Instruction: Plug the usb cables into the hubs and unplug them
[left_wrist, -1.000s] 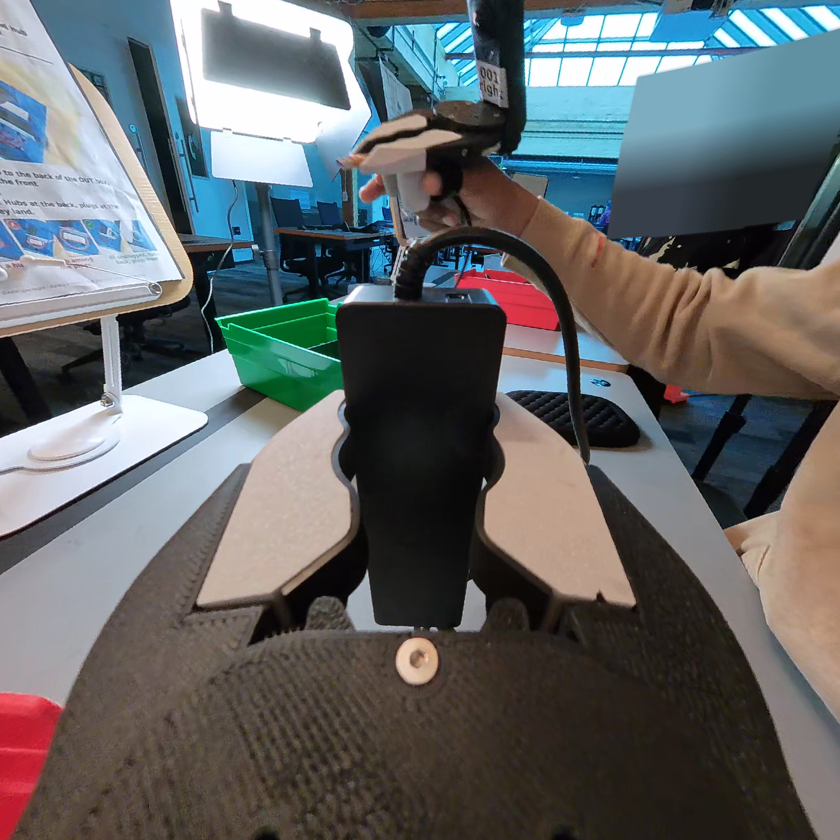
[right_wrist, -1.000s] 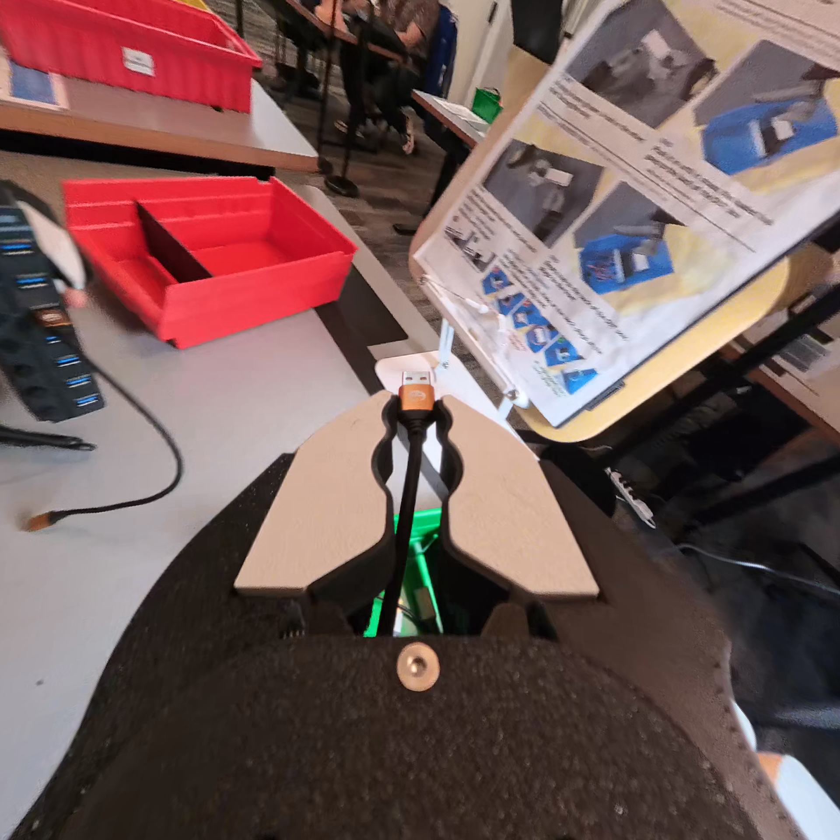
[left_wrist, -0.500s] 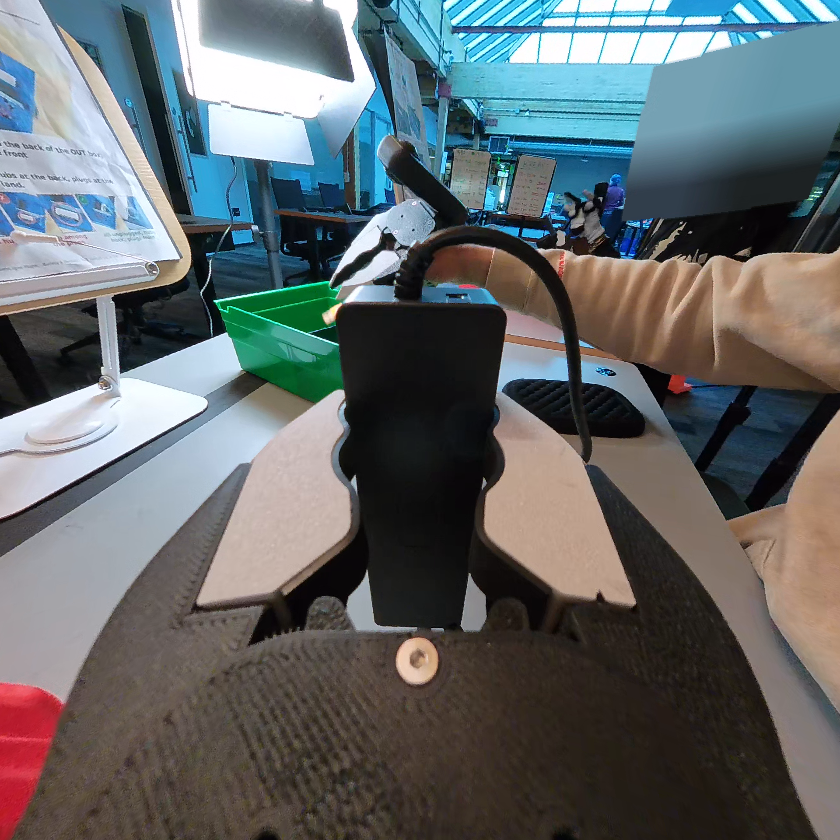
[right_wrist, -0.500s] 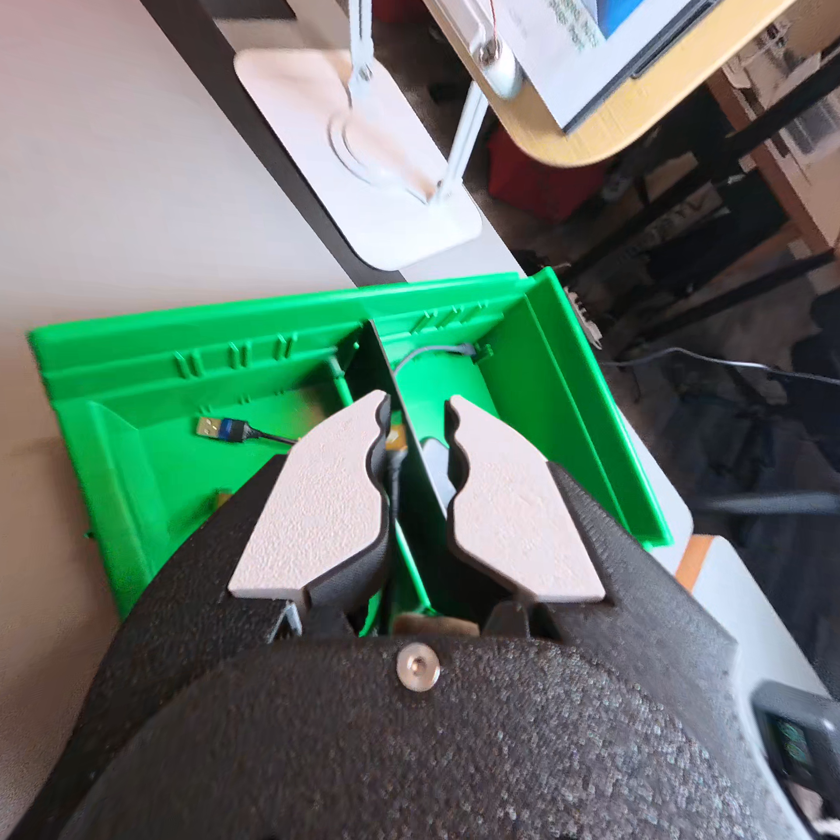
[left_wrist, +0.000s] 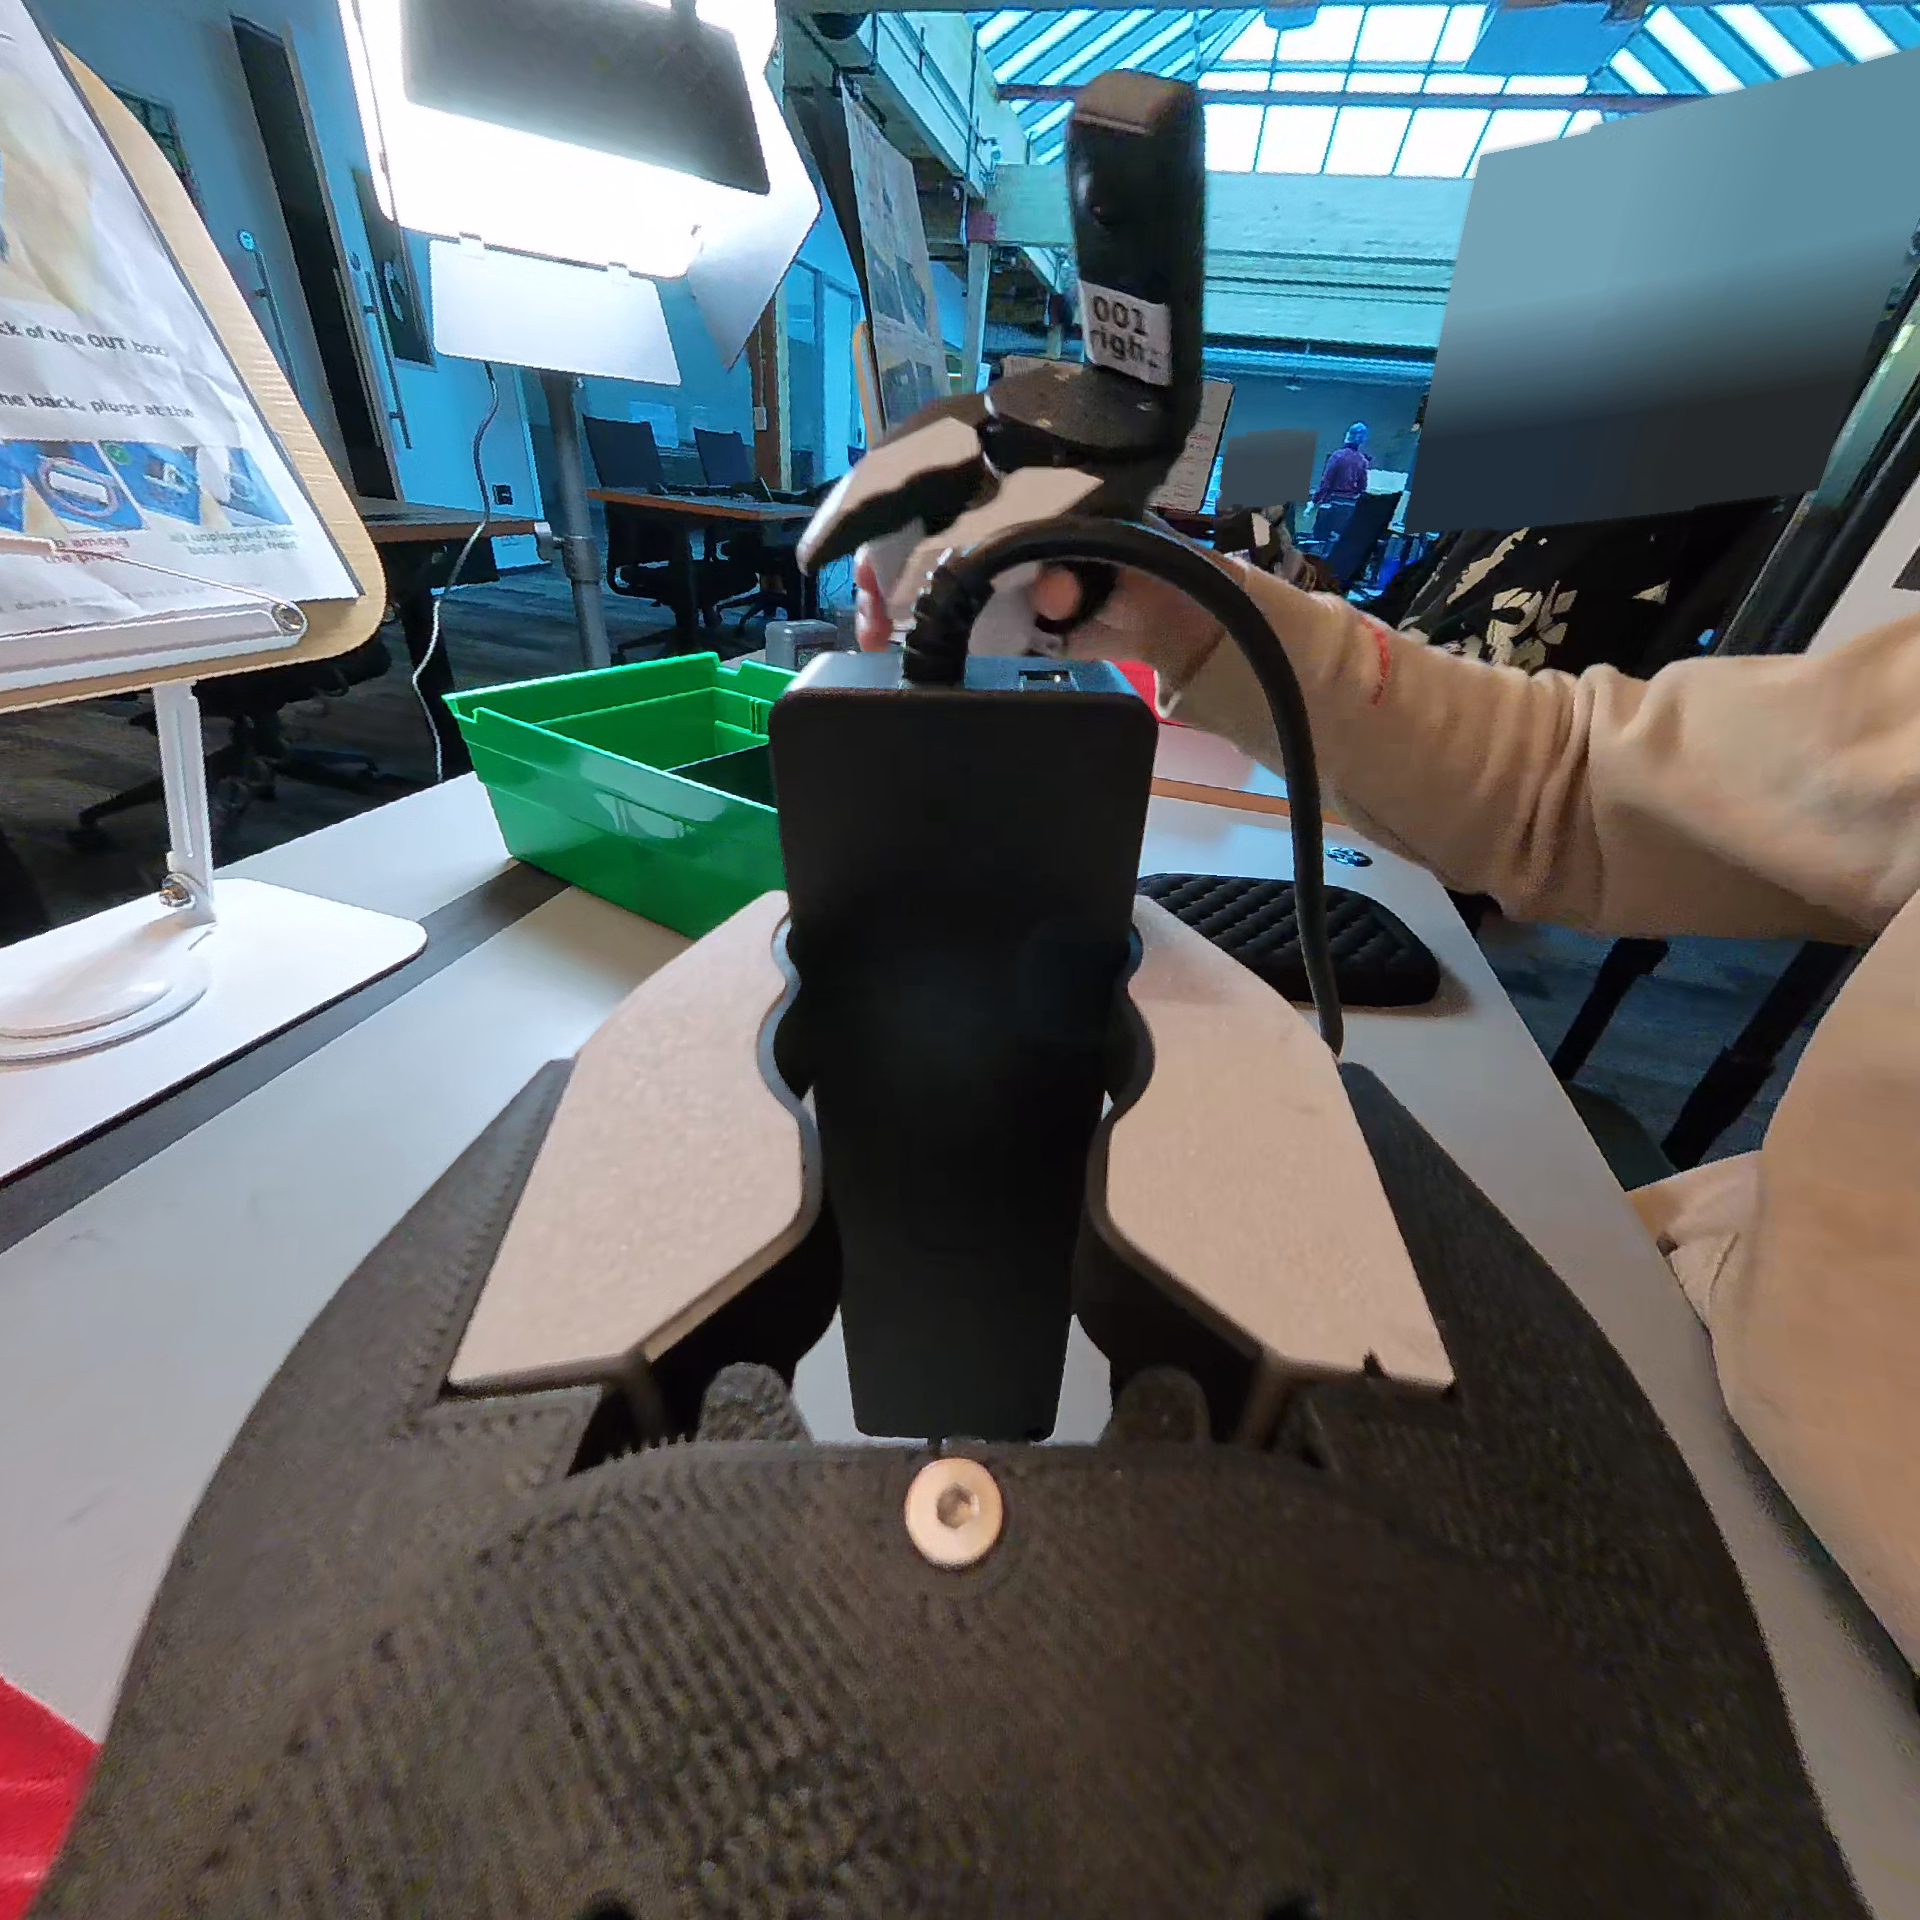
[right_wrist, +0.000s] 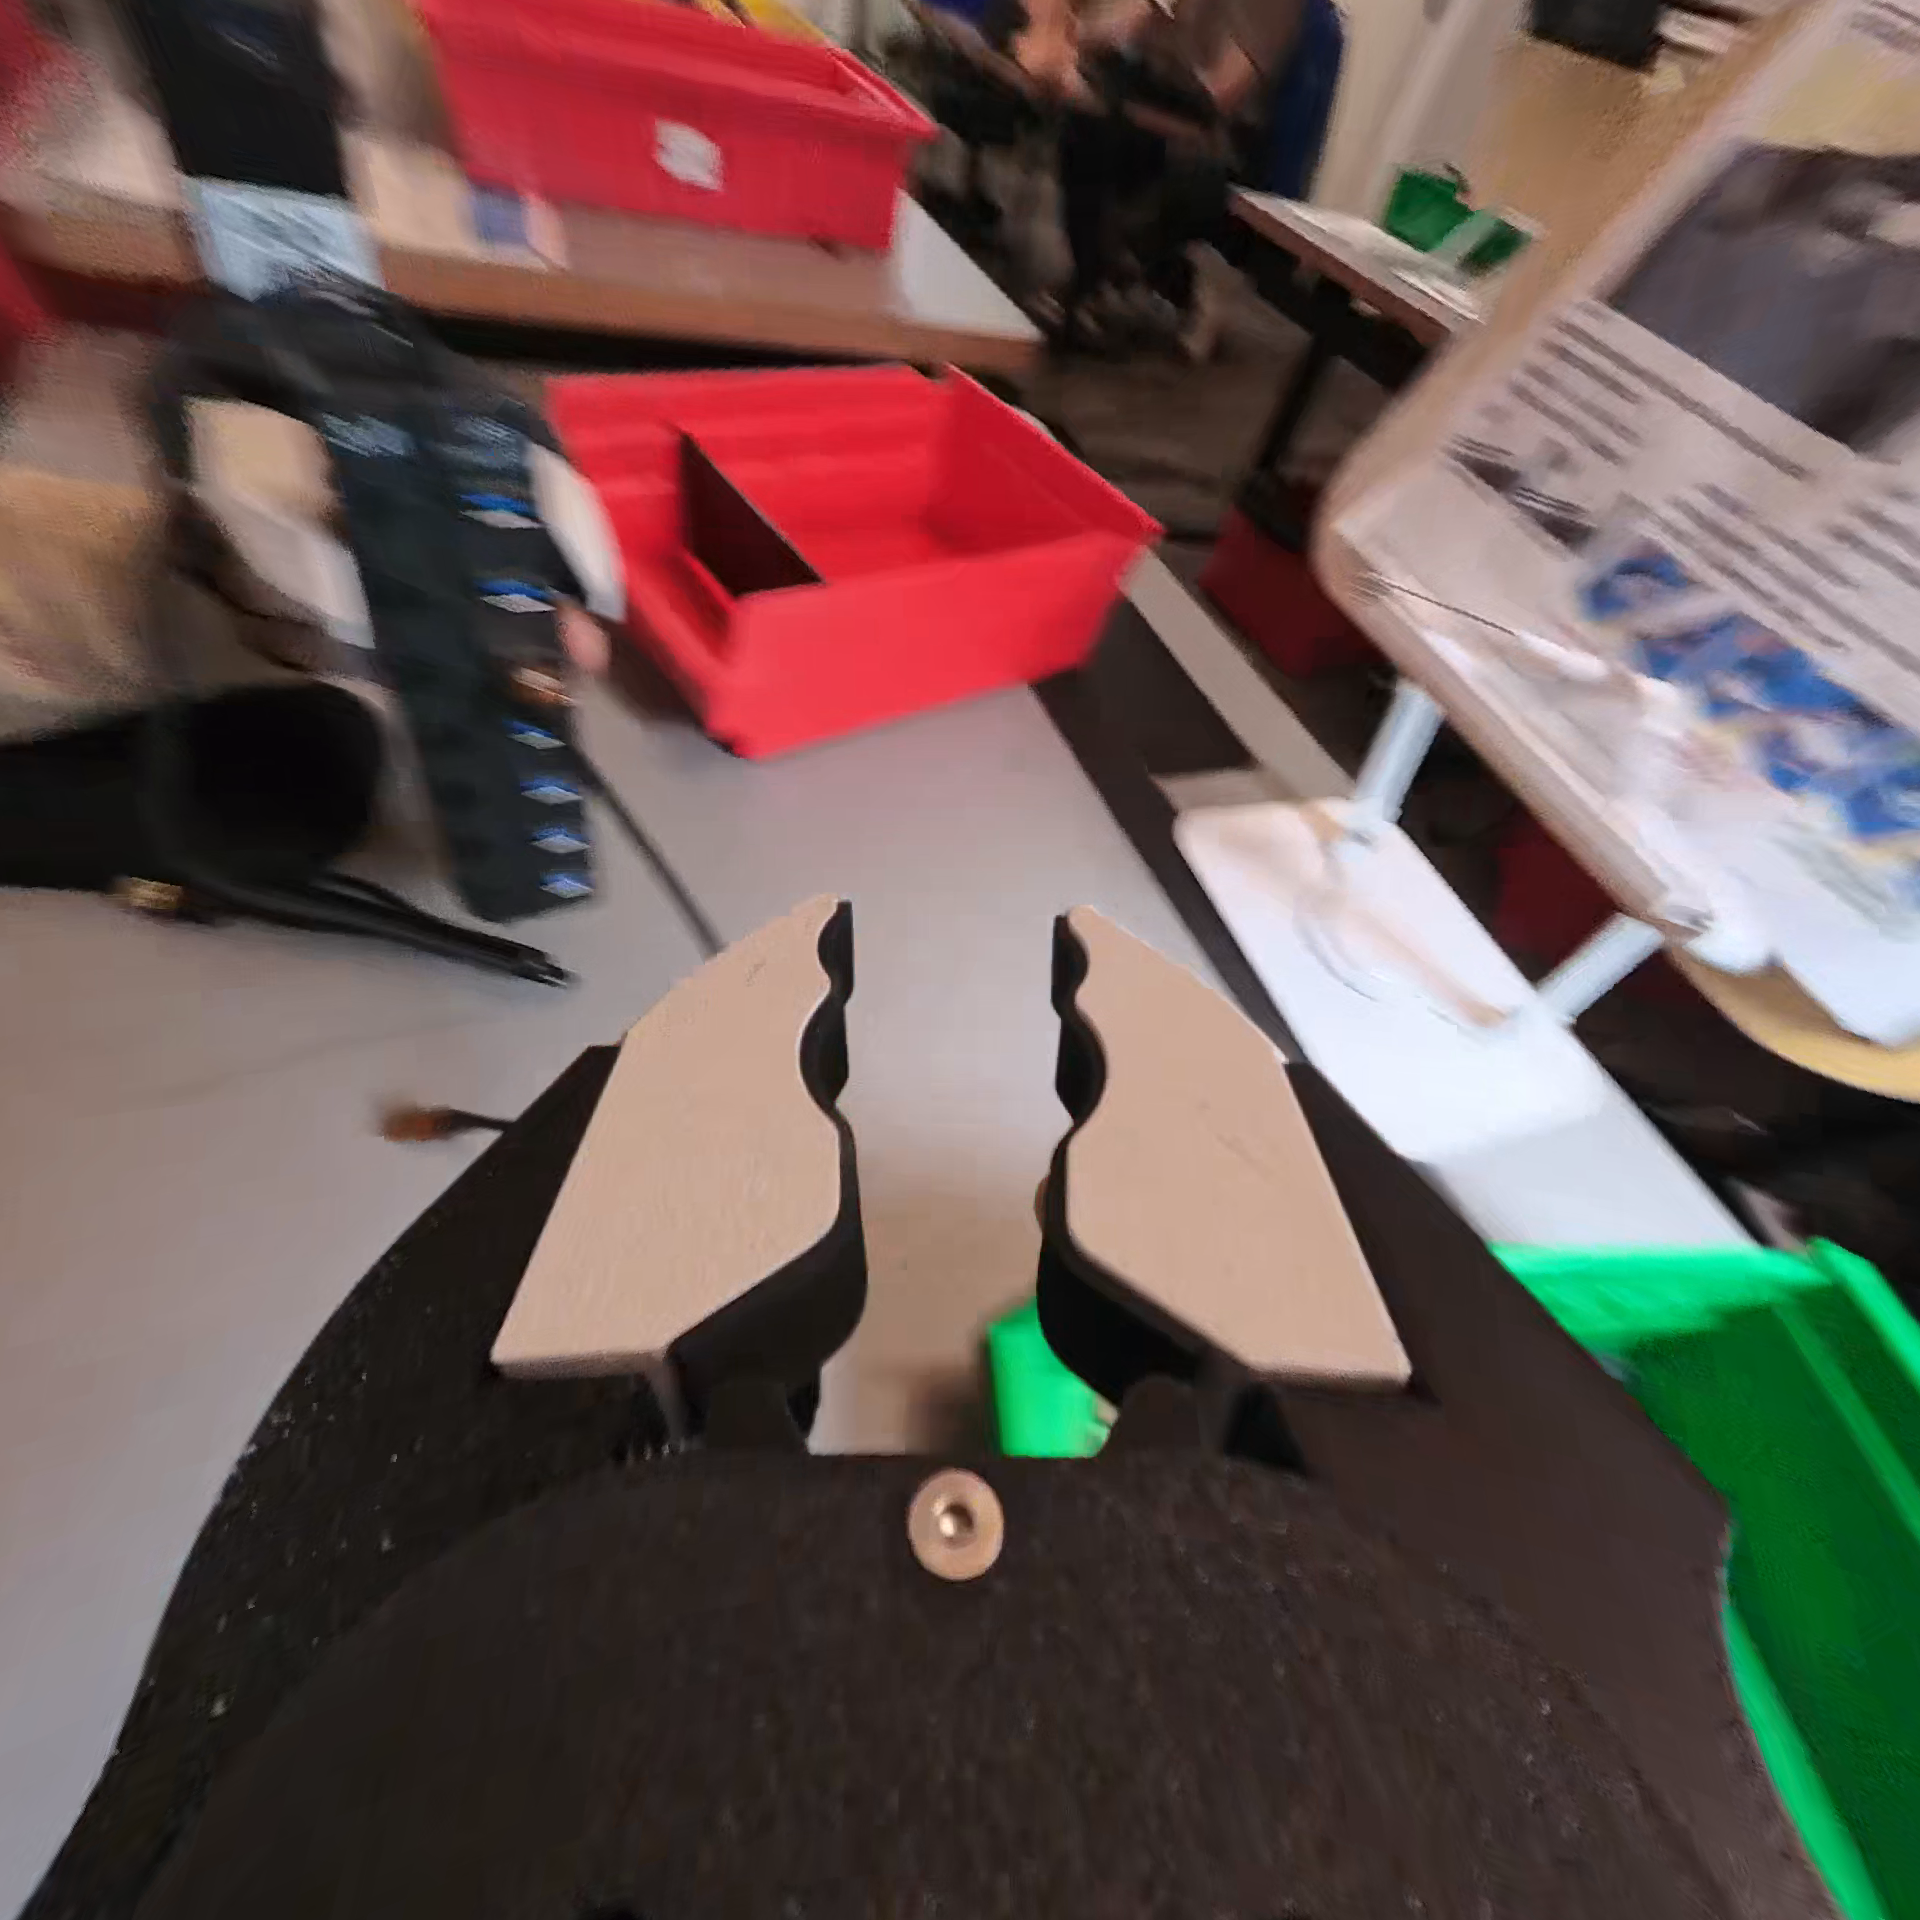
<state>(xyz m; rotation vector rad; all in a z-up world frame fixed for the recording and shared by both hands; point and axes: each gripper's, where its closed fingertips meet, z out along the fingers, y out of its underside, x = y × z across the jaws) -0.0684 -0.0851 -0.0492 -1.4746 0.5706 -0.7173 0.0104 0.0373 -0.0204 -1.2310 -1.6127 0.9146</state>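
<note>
My left gripper is shut on a long black USB hub and holds it upright above the grey table; the hub's thick black cable loops off its top to the right. The hub also shows blurred in the right wrist view, its blue ports facing me. My right gripper is open and empty, above the table beside the green bin. In the left wrist view it hovers above the green bin. A loose cable with an orange plug lies on the table.
A red bin with a black divider stands at the far side of the table. A white stand holds an instruction sheet at the left. A black pad lies behind the hub. A person's sleeve reaches in from the right.
My right gripper let go of the orange-plug cable over the green bin, opened, then rose and swung back toward the table. My left gripper kept holding the hub still.
</note>
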